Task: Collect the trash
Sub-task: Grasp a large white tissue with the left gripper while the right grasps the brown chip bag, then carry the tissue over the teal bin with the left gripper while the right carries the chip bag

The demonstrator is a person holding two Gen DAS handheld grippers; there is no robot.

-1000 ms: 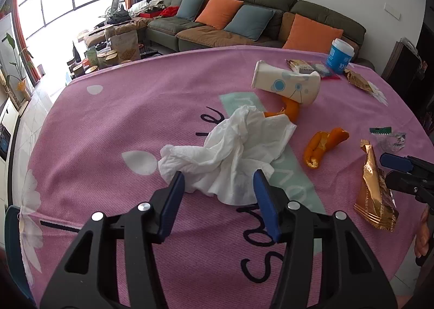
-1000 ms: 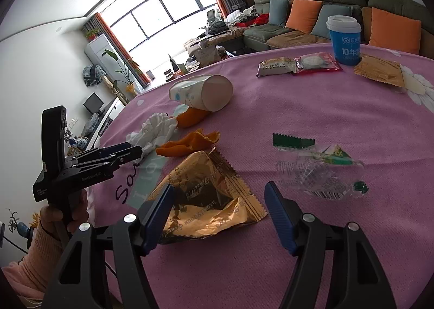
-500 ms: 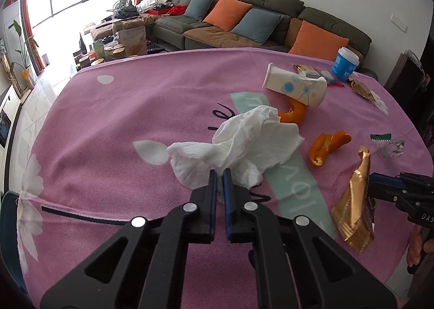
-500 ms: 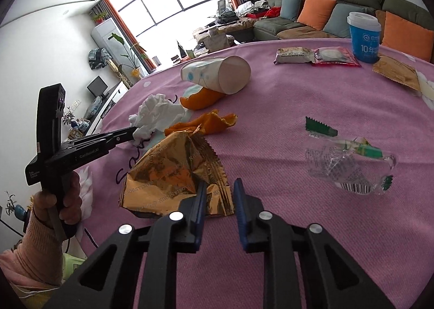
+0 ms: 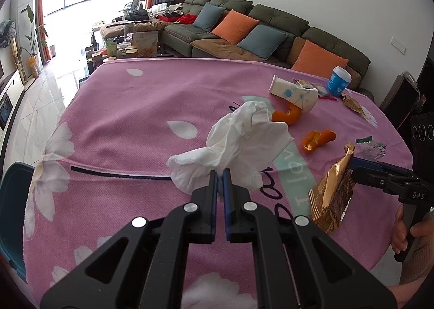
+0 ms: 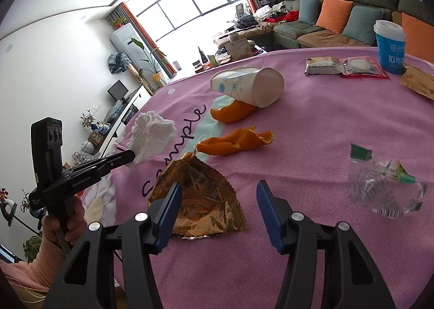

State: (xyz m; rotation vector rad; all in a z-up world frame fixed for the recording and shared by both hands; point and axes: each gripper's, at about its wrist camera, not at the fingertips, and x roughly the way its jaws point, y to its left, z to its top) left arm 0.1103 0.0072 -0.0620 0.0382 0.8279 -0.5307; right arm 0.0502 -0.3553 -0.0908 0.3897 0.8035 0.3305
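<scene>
Over pink tablecloth (image 5: 130, 108): L gripper (image 5: 220, 173) w/ tissue (image 5: 244, 141) aloft.

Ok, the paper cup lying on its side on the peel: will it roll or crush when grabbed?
The paper cup lies on its side, so a nudge would probably roll it in a curve, being tapered. It looks empty, likely light. Thin paper walls may crumple if squeezed hard; the orange peel beneath may shift.

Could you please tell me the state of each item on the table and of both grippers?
Left gripper: shut on the tissue.
Right gripper: fingers open.
Tissue: crumpled, clamped.
Gold wrapper: crumpled, not clamped.
Paper cup: tipped on its side.
Blue cup: upright, lidded.
Clear wrapper: crumpled.
</scene>
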